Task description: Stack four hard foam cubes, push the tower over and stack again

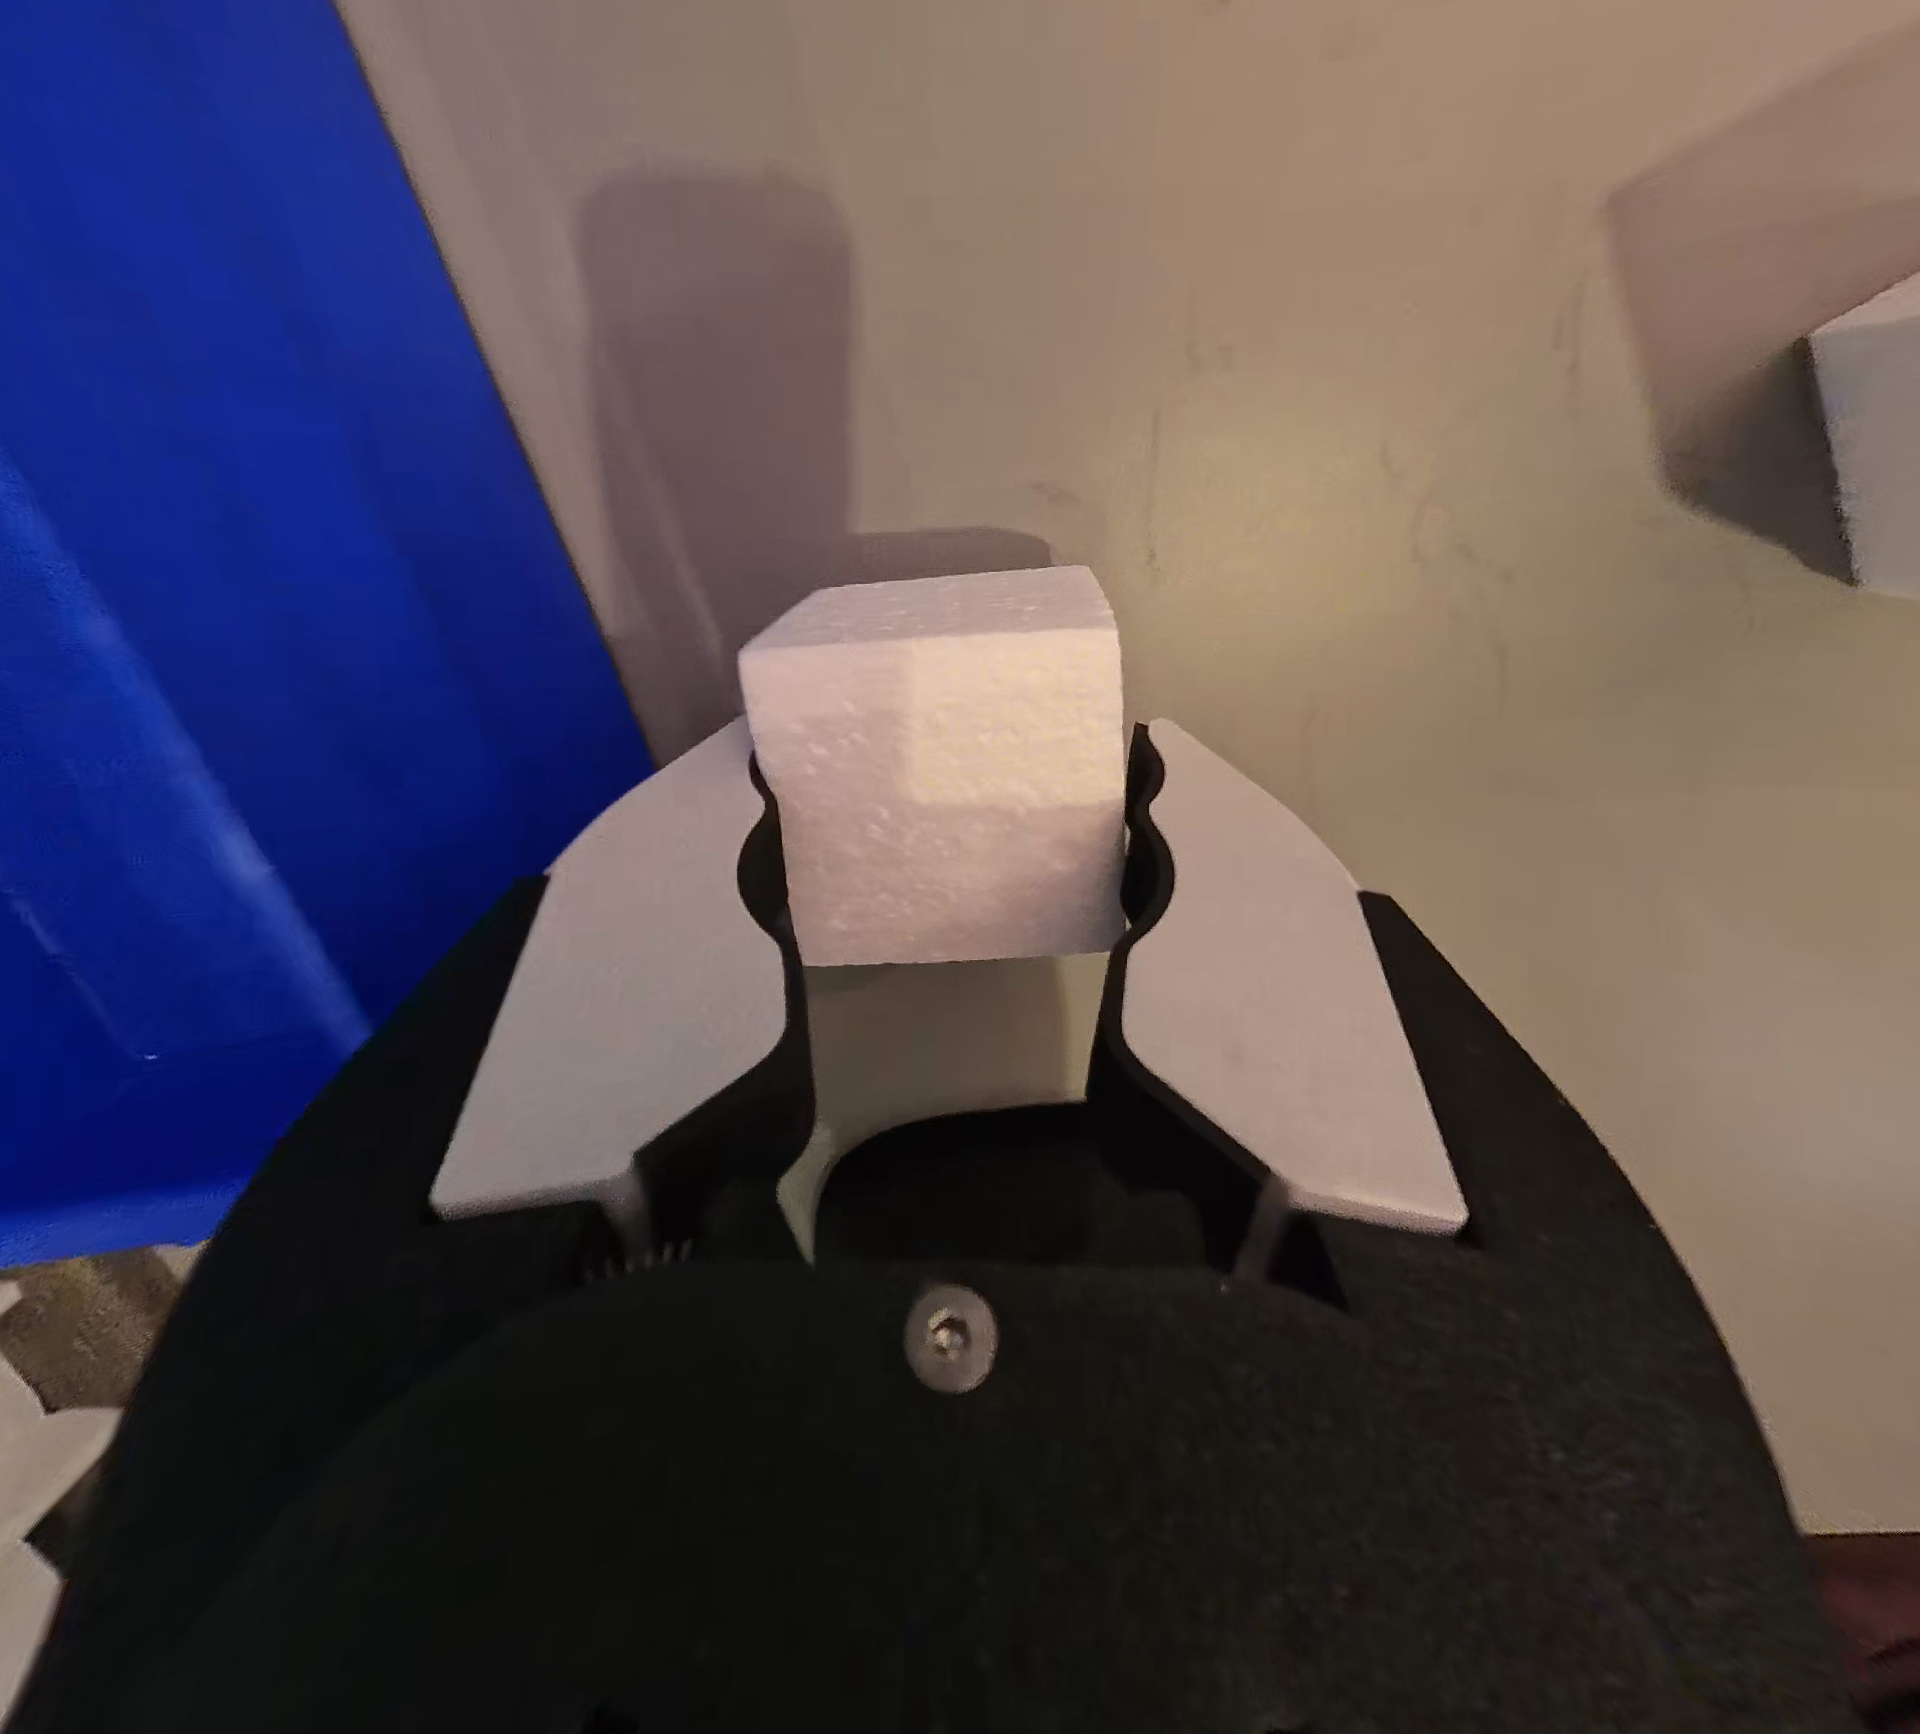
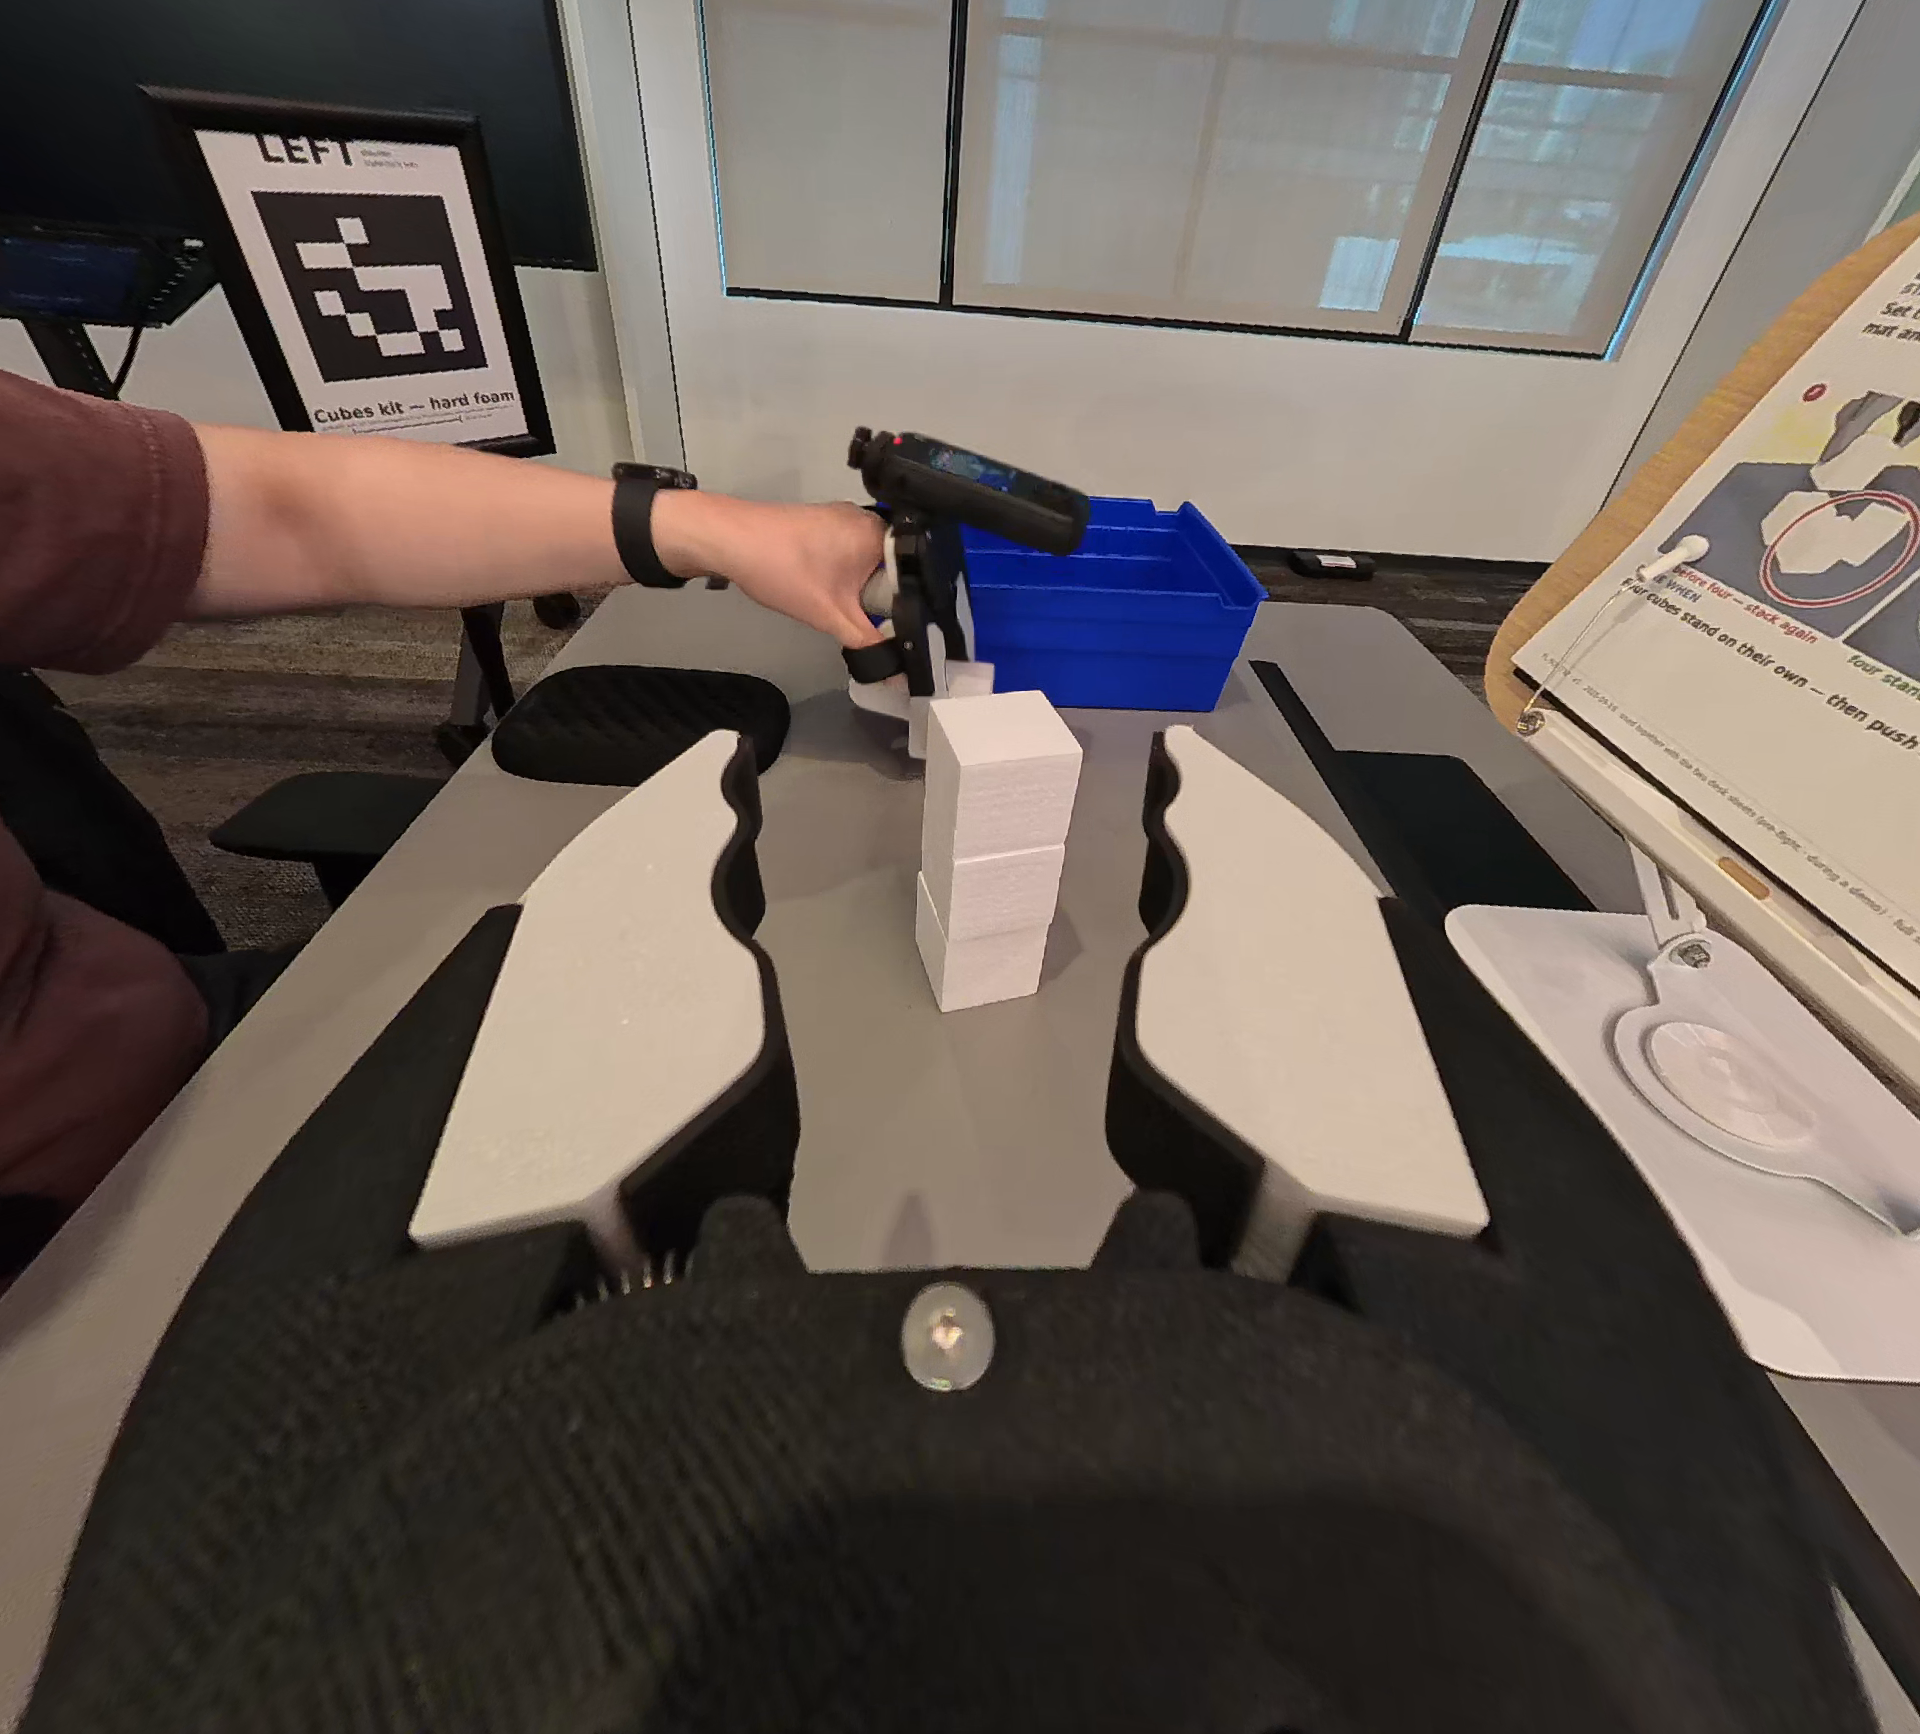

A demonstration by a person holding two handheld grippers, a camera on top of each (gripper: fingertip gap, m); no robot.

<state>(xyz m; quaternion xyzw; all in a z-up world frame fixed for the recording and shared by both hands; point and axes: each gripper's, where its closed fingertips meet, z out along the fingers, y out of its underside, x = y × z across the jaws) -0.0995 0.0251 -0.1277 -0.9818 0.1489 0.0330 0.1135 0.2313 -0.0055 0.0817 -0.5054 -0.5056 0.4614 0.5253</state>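
My left gripper (image 1: pixel 940 739) is shut on a white foam cube (image 1: pixel 935 801) and holds it above the grey table (image 1: pixel 1351 645). Part of another cube (image 1: pixel 1870 458) shows at the right edge of the left wrist view. In the right wrist view a tower of three white cubes (image 2: pixel 992 853) stands upright on the table (image 2: pixel 935 1144). My right gripper (image 2: pixel 956 742) is open and empty, with the tower ahead of its fingers. The left gripper (image 2: pixel 914 645), held by a hand, is just behind the tower near its top.
A blue bin (image 2: pixel 1112 624) stands behind the tower and fills the left of the left wrist view (image 1: pixel 208 541). A black pad (image 2: pixel 639 723) lies at the left. An instruction board (image 2: pixel 1766 645) on a white stand (image 2: pixel 1714 1113) is at the right. A person's arm (image 2: pixel 416 521) reaches in from the left. Left tips to right tips: about 40 centimeters.
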